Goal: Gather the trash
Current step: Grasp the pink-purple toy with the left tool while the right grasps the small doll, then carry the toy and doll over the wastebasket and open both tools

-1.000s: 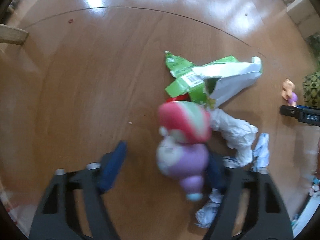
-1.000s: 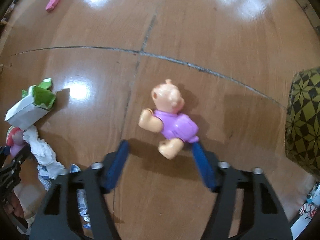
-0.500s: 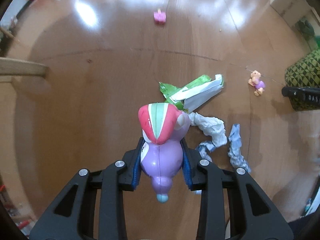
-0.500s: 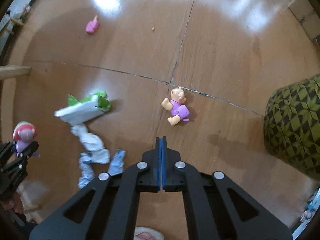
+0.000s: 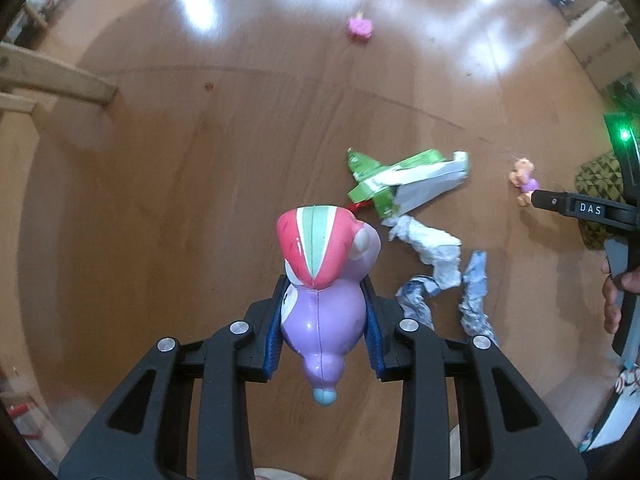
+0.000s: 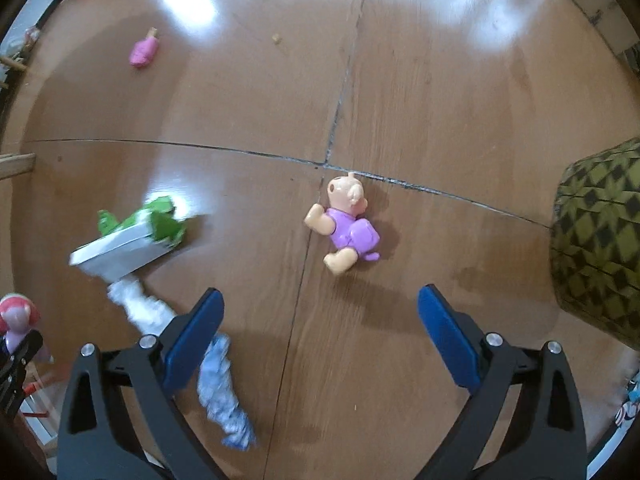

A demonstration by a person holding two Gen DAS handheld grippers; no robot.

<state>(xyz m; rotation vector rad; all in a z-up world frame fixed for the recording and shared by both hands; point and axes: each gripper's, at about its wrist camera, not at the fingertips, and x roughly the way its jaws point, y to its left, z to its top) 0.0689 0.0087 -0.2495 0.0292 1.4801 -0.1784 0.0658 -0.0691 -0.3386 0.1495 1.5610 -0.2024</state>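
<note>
My left gripper (image 5: pixel 322 330) is shut on a purple toy figure with a red and green cap (image 5: pixel 320 280), held above the wooden floor; the toy also shows in the right wrist view (image 6: pixel 16 320). A torn green and white carton (image 5: pixel 408 184) lies ahead to the right, with crumpled white paper (image 5: pixel 432 248) and bluish wrappers (image 5: pixel 474 292) beside it. My right gripper (image 6: pixel 320 336) is open and empty above the floor, short of a small doll in purple (image 6: pixel 346 228). The carton (image 6: pixel 128 240) and crumpled paper (image 6: pixel 148 312) lie to its left.
A pink toy (image 5: pixel 360 26) lies far ahead; it also shows in the right wrist view (image 6: pixel 142 52). A yellow-patterned basket (image 6: pixel 600 240) stands at the right. A wooden furniture leg (image 5: pixel 56 80) stands at the left. The other gripper (image 5: pixel 580 208) reaches in from the right.
My left gripper closed on the purple toy and lifted it. My right gripper rose and shut half a second ago, and now stands open again, nearer the doll.
</note>
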